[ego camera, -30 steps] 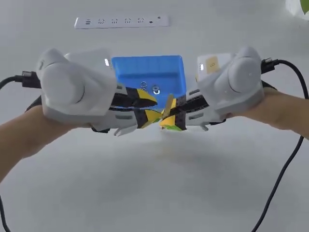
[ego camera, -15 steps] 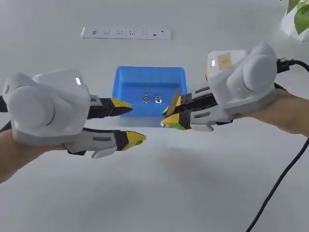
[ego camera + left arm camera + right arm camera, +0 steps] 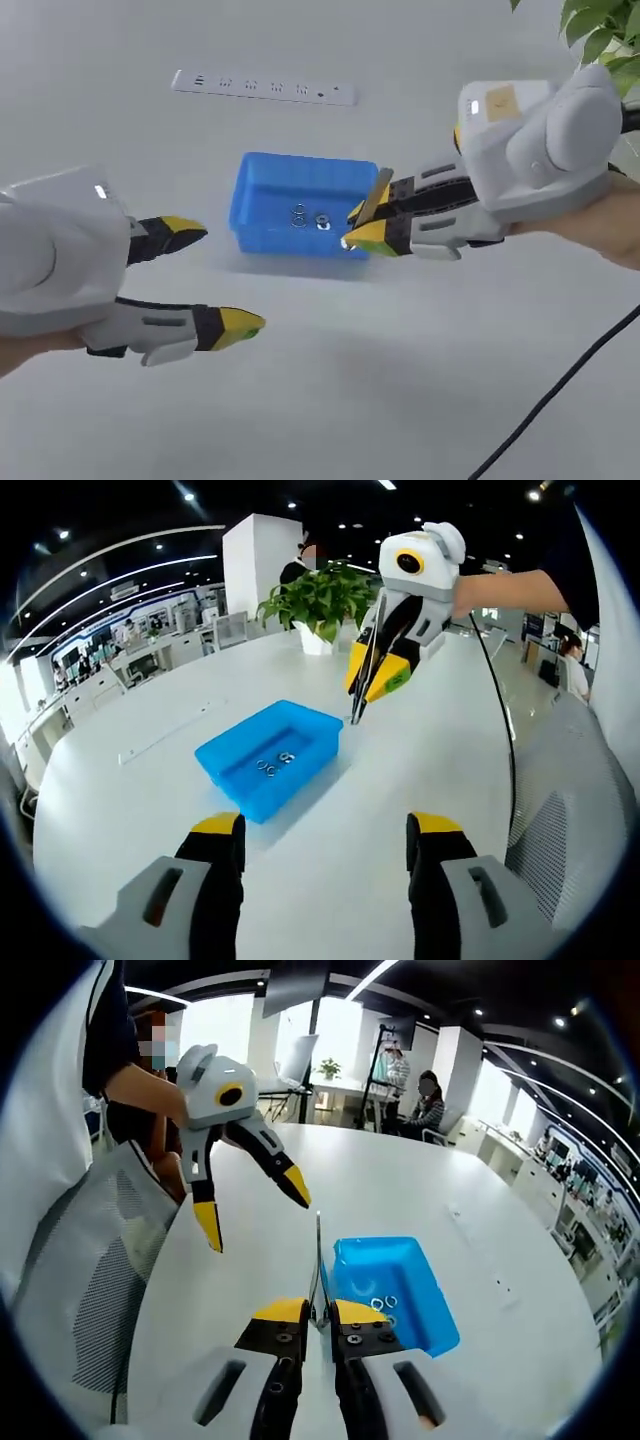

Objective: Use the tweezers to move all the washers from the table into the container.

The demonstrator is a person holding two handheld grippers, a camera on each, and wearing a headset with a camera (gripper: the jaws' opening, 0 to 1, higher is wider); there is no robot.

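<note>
The blue container (image 3: 300, 215) sits mid-table with small metal washers (image 3: 310, 218) on its floor. My right gripper (image 3: 360, 228) hovers at the container's right edge, shut on the tweezers (image 3: 376, 196), whose tips point down and left. In the right gripper view the tweezers (image 3: 317, 1250) stick out from the shut gripper (image 3: 318, 1312), beside the container (image 3: 400, 1270) and washers (image 3: 383, 1305). My left gripper (image 3: 218, 277) is open and holds nothing, left of and nearer than the container. The left gripper view shows its jaws (image 3: 325, 835) wide apart, facing the container (image 3: 270, 755) and the right gripper (image 3: 375, 675).
A white power strip (image 3: 262, 87) lies behind the container. A potted plant (image 3: 600, 25) stands at the far right. A black cable (image 3: 560, 390) trails from the right gripper across the table. A mesh chair (image 3: 570, 810) is by the table's edge.
The two grippers have drawn apart. The left one has swung out to the left and toward me with its jaws open wide. The right one has moved right, still holding the tweezers.
</note>
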